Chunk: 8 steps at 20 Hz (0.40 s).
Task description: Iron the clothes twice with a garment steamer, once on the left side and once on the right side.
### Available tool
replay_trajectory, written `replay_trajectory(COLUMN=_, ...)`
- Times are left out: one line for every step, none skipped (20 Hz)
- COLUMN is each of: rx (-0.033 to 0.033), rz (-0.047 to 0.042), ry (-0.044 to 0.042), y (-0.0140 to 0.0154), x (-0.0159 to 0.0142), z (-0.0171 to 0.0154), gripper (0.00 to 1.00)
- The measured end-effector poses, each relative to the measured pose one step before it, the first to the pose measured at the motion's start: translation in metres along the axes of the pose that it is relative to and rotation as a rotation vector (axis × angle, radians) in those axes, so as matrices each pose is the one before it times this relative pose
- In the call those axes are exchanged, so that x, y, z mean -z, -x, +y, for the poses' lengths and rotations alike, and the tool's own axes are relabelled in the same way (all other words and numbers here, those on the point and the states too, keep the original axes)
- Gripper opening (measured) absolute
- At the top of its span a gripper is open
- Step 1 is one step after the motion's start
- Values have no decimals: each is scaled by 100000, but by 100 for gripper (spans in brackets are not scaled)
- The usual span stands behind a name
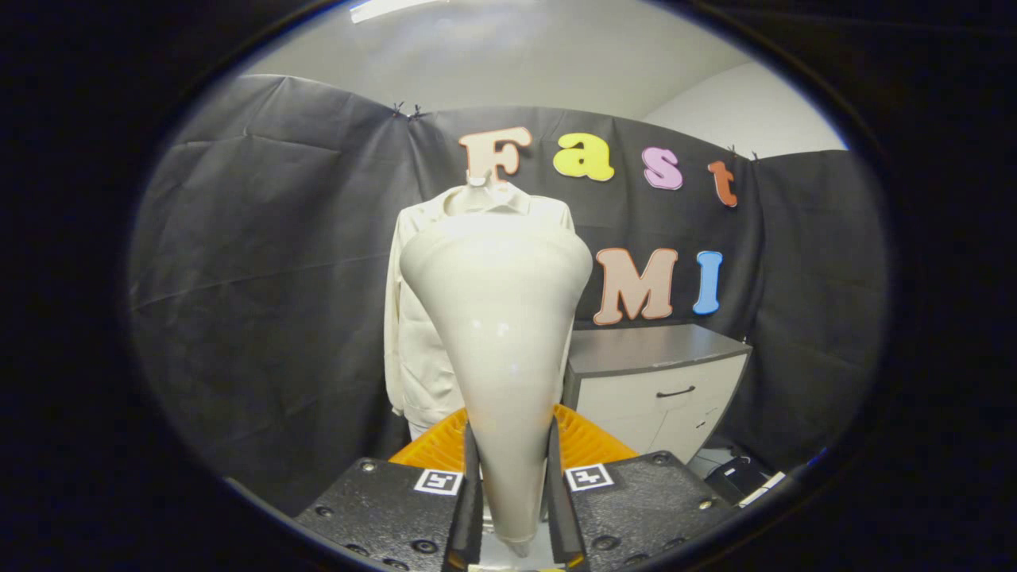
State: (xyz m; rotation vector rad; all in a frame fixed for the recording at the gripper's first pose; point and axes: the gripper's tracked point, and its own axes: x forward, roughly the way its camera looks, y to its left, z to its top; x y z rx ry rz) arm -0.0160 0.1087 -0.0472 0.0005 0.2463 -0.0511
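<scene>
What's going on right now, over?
Hand-held gripper shut on steamer. Steamer head raised, facing the shirt hanging beyond it. Nothing between them; cabinet off to the side.

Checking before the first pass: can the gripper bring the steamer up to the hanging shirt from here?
Probably yes. The gripper is shut on the steamer, whose head points at the cream shirt hanging beyond; nothing visible stands between them. The cabinet sits off to the side.

The claw (508,485) clamps the garment steamer (499,318), apparently near the hanging shirt (413,349).
</scene>
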Motion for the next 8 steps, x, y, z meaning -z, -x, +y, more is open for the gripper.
replay_trajectory(rx=147, rz=-14, ry=-227, y=100, x=-75, z=-120, gripper=33)
replay_trajectory(rx=20, rz=-197, ry=-209, y=-5, x=-79, z=-111, gripper=33)
replay_trajectory(rx=179, rz=109, ry=-52, y=4, x=17, z=-101, gripper=33)
replay_trajectory(rx=207, rz=-445, ry=-10, y=102, x=-109, z=-107, gripper=33)
replay_trajectory(rx=-15, rz=195, ry=40, y=118, x=48, z=0, gripper=33)
replay_trajectory(rx=-48, rz=86, ry=88, y=17, x=44, z=-81, gripper=33)
replay_trajectory(rx=-99, rz=-52, ry=-75, y=29, x=6, z=30, gripper=33)
replay_trajectory(rx=-127, rz=163, ry=-48, y=12, x=-28, z=-28, gripper=33)
